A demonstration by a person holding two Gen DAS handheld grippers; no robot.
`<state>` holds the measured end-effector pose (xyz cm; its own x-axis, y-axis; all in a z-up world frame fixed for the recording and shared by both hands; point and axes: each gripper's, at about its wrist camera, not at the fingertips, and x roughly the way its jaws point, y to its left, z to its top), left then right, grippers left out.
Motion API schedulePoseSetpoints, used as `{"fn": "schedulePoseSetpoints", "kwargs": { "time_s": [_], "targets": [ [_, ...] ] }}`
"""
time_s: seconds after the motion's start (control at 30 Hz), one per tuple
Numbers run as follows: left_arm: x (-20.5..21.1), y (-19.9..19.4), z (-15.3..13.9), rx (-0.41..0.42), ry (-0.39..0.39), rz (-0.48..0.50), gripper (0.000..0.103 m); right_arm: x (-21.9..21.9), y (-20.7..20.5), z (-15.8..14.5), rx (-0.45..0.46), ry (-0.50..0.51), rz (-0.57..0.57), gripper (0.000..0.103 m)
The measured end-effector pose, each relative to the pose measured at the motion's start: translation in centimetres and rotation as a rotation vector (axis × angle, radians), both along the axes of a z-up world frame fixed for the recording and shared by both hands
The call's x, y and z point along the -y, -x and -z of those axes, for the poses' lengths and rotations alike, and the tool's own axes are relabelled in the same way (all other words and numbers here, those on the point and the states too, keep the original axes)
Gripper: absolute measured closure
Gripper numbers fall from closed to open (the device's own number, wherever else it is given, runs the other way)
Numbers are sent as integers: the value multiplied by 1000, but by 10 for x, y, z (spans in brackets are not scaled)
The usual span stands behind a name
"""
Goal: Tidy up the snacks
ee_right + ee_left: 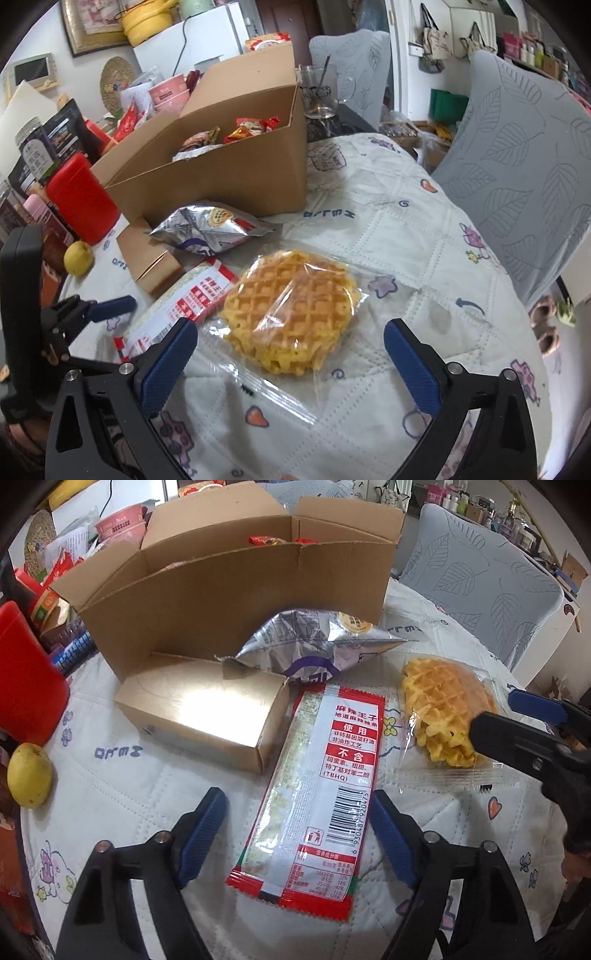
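Plastic film is the main hazard on both picks. I have the left tool [297, 836] released, its blue pads either side of the red packet [317, 775] but clear of it; the packet lies flat on the quilted worktop [110, 794], just beside the small carton [207, 709]. If I close here, I judge the pads may skate over the slick wrapper or pinch only its edge, and the packet would droop or drop on the way to the box [236, 162]. The right tool [290, 360] also stands fully released, straddling the near side of the wrapped waffle [291, 310]. Closing hard could crush the waffle; closing on the loose clear wrap alone could let it slide out. The red packet's corner is tucked under the waffle wrap in the right view, so lifting either one may drag the other. Both tools work close together; a careless lift risks collision. The foil bag [314, 646] leans at the box wall.
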<state>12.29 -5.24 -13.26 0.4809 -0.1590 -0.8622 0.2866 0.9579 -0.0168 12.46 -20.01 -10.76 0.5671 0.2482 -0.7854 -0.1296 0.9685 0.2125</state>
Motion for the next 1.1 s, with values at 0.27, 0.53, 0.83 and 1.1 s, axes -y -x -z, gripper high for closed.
{"fn": "schedulePoseSetpoints", "kwargs": {
  "time_s": [0.27,0.53,0.83,1.1],
  "targets": [
    [-4,8,-6,-14,24,-19,49,-12,-31,17,-102,32,32,0],
    [-10,28,-12,-10,-4,-81,49,-25,-42,28,-128,90,10,0],
    [-23,52,-18,3,17,-145,50,-33,-27,26,-62,141,-8,19],
    [-30,65,-19,-5,34,-170,50,-16,-2,20,-55,25,-60,36]
  ]
}}
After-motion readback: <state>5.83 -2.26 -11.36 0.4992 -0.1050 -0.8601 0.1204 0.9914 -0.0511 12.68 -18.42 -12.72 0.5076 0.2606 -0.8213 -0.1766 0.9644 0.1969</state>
